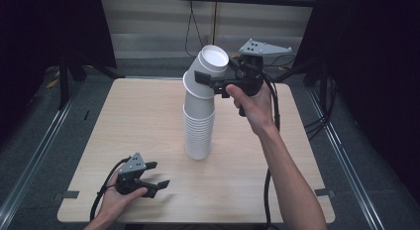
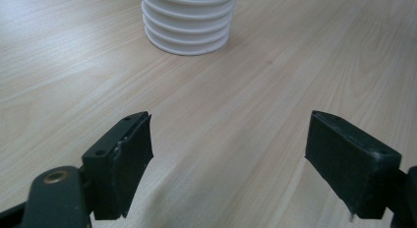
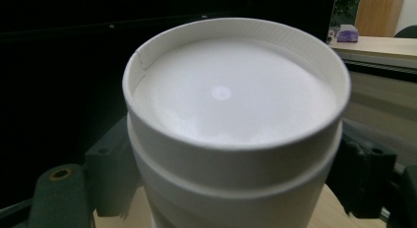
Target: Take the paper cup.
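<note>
Top cups (image 1: 207, 71) tilt off the cup stack (image 1: 199, 131) at table (image 1: 148, 121) centre, clamped between the right gripper's (image 1: 210, 84) jaws, hand raised. Left gripper (image 1: 156, 174) rests near the front edge, jaws apart, empty.

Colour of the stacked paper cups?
Plain white paper cups, no print; clearest in the right gripper view.

The stack of paper cups (image 1: 199, 126) is plain white, ribbed by its stacked rims. The table (image 1: 133, 126) is pale beige wood with fine straight grain. Each hand-held gripper (image 1: 148, 179) is black with a grey top plate.
</note>
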Demonstrator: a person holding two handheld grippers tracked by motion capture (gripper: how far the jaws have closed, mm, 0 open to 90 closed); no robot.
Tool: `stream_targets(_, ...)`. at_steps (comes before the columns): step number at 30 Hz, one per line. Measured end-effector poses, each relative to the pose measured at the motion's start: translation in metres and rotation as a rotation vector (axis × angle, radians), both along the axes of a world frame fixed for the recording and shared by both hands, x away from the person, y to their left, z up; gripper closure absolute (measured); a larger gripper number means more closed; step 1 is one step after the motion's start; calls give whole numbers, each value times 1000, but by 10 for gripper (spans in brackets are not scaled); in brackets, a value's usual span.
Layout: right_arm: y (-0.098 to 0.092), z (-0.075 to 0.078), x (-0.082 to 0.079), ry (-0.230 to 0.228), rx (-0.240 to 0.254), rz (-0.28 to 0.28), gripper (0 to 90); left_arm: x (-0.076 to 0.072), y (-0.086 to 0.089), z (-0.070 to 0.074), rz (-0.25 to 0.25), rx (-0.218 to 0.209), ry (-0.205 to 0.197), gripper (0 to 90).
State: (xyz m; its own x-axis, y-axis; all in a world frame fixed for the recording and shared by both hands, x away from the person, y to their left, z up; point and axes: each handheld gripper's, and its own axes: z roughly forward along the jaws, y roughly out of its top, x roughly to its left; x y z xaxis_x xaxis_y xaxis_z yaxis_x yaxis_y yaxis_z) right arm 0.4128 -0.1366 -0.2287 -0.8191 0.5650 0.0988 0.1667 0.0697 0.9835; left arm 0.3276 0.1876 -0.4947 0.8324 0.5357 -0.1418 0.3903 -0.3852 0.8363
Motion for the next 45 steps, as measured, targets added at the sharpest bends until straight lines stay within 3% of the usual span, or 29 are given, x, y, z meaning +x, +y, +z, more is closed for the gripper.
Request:
stream_targets(5, -4, 2, -3, -12, 30, 8, 188, 0, 0, 0, 1, -3, 3, 176)
stream_targets(16, -22, 5, -15, -29, 44, -10, 188, 0, -1, -1, -3, 0, 7, 176)
stream_targets(29, -53, -7, -35, -28, 46, -57, 188, 1, 0, 1, -1, -12, 0, 174)
stream_targets(33, -58, -17, -45, -20, 17, -59, 188, 0, -1, 3, -2, -26, 6, 169)
stream_targets(40, -66, -35, -48, 16, 8, -69, 189, -1, -5, 8, -19, -28, -11, 159)
stream_targets(45, -69, -53, -53, 34, -3, -67, 189, 0, -18, 20, -37, -39, -23, 158)
